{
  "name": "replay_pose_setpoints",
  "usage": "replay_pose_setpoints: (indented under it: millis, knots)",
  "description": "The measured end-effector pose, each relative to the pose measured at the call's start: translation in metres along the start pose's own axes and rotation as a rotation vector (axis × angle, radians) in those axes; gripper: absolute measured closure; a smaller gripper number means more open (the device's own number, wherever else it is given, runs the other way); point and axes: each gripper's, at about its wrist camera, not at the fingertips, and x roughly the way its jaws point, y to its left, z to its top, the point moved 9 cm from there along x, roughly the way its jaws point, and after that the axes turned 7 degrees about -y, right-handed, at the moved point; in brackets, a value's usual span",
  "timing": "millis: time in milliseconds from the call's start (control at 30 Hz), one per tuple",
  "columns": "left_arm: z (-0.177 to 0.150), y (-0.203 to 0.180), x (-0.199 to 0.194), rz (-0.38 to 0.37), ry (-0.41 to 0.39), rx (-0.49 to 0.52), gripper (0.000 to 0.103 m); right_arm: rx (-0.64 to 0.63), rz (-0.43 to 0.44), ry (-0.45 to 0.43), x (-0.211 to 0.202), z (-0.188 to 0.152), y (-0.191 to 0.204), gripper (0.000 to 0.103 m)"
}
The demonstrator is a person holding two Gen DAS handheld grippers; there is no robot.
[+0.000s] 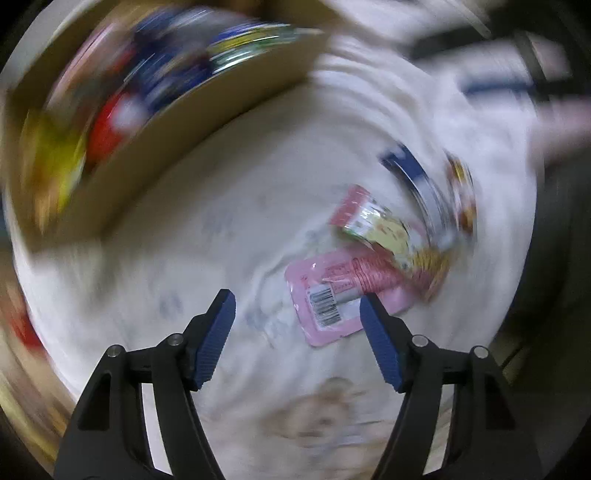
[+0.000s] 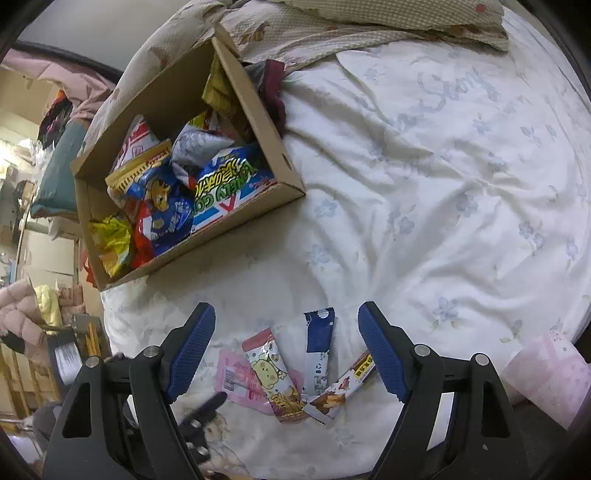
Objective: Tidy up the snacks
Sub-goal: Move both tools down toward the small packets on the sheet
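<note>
A cardboard box (image 2: 236, 230) full of snack bags sits on the bed at upper left; it also shows blurred in the left wrist view (image 1: 155, 147). Several loose snacks lie on the white sheet: a pink packet (image 2: 236, 380), a cartoon-print stick pack (image 2: 271, 373), a dark blue stick pack (image 2: 318, 347) and a brown-ended pack (image 2: 340, 395). My right gripper (image 2: 286, 319) is open above them. My left gripper (image 1: 297, 301) is open, hovering just short of the pink packet (image 1: 325, 299). The left gripper's dark finger (image 2: 207, 406) shows at the pink packet's left edge.
The white floral bedsheet (image 2: 424, 184) spreads to the right. A patterned quilt and pillow (image 2: 351, 26) lie at the top. A pink patterned cloth (image 2: 550, 376) sits at lower right. Cluttered shelves (image 2: 33, 221) stand left of the bed.
</note>
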Motion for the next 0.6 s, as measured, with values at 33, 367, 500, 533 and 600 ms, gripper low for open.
replay_pose_setpoints:
  millis: [33, 367, 500, 533, 600]
  knots:
    - [0.004, -0.011, 0.005, -0.001, 0.022, 0.134, 0.036, 0.009, 0.004, -0.003, -0.001, 0.001, -0.001, 0.021]
    - [0.005, -0.06, 0.048, -0.104, 0.25, 0.67, 0.036, 0.084, 0.039, -0.017, -0.009, 0.01, -0.015, 0.021]
    - [0.019, -0.068, 0.063, -0.136, 0.266, 0.682, 0.033, 0.11, 0.054, -0.009, -0.007, 0.011, -0.017, 0.021]
    - [0.024, -0.069, 0.067, -0.146, 0.266, 0.669, 0.033, 0.114, 0.059, -0.006, -0.007, 0.012, -0.017, 0.021]
    - [0.033, -0.068, 0.068, -0.171, 0.254, 0.629, 0.036, 0.116, 0.067, -0.002, -0.006, 0.012, -0.015, 0.021]
